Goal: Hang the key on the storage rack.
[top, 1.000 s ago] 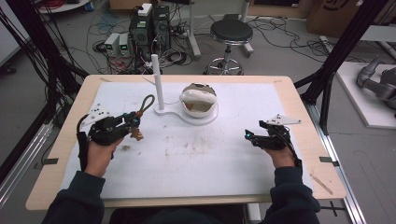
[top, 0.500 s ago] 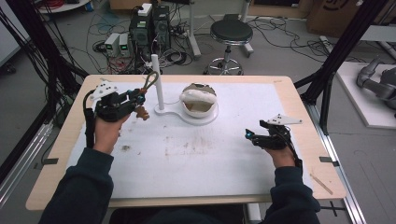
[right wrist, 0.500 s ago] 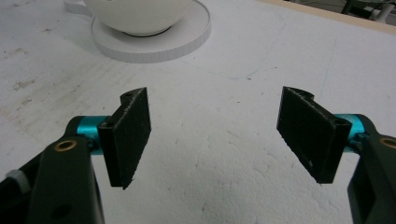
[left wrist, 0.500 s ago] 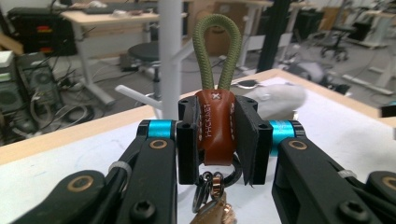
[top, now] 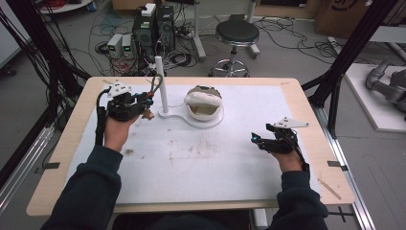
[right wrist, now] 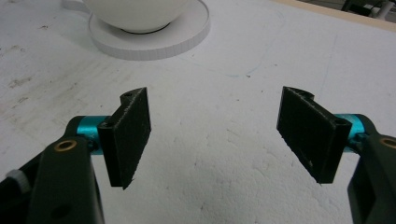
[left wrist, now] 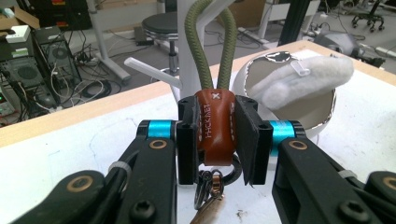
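Up at ten o'clock on the table [top: 297,96], the left gripper [top: 143,99] is clamped on a keychain [left wrist: 214,126], and the left gripper view shows exactly how: both black pads pinch the brown leather tab from either side, the olive cord loop [left wrist: 208,42] rising above the jaws and the metal rings [left wrist: 210,184] hanging free below. That looks like a grip chosen on purpose: holding the stiff leather keeps the soft loop standing open and upright. And where is that loop? Right against the white post [top: 161,84] of the stand, just at the gripper's three o'clock side. My read is that it is meant to go over or onto that post, though whether the cord already circles it I cannot tell from here.

At twelve o'clock sits the white round base [top: 203,117] with a fleecy, bowl-like thing [top: 203,98] on top, touching nothing else.

Over at four o'clock, the right gripper [top: 261,140] rests low by the table, jaws spread wide with nothing between them, bare white surface under the pads. It points toward the base, well apart from it: parked out of the way, I'd judge.
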{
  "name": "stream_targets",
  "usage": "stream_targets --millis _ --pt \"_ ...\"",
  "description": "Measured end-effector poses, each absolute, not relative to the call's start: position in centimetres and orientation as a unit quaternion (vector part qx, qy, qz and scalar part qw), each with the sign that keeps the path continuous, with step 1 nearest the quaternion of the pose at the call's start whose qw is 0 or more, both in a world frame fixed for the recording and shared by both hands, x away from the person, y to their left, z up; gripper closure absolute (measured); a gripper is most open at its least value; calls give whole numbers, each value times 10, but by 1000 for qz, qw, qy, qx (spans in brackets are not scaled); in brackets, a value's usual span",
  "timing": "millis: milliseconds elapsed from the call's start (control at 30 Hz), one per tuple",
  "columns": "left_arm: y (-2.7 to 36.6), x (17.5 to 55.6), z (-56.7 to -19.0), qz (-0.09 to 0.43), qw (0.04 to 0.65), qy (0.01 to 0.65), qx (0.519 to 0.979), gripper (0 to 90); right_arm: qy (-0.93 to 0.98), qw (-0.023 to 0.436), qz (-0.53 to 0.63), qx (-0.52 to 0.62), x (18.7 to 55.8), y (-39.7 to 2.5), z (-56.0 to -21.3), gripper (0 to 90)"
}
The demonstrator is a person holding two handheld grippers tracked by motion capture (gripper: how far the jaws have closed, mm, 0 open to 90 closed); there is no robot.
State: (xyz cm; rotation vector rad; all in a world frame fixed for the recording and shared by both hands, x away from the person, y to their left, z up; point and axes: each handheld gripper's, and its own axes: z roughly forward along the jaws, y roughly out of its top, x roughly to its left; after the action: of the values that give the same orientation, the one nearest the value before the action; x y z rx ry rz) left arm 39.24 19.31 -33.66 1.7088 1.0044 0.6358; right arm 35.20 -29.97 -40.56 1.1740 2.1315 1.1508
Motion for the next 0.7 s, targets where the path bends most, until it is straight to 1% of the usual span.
stream_targets --millis 200,267,300,333,400,500,633,700 --pt "191 396 -341 261 497 420 713 692 772 225 417 425 352 -300 -406 262" --pt "191 396 -344 256 500 421 712 618 771 224 418 425 352 -300 -405 262" --pt "192 396 -346 254 503 423 709 618 771 224 418 425 352 -300 -405 262" --pt "194 396 -348 251 508 427 705 516 771 224 417 425 352 -301 -406 262" --pt "199 394 -353 247 521 430 695 502 771 224 418 425 352 -300 -406 262" --pt "207 391 -360 241 528 438 687 381 772 225 417 424 352 -300 -406 262" --pt "219 384 -369 241 543 440 674 258 771 226 417 424 352 -300 -405 262" --pt "224 380 -373 241 549 437 670 246 772 225 418 424 352 -300 -405 262"
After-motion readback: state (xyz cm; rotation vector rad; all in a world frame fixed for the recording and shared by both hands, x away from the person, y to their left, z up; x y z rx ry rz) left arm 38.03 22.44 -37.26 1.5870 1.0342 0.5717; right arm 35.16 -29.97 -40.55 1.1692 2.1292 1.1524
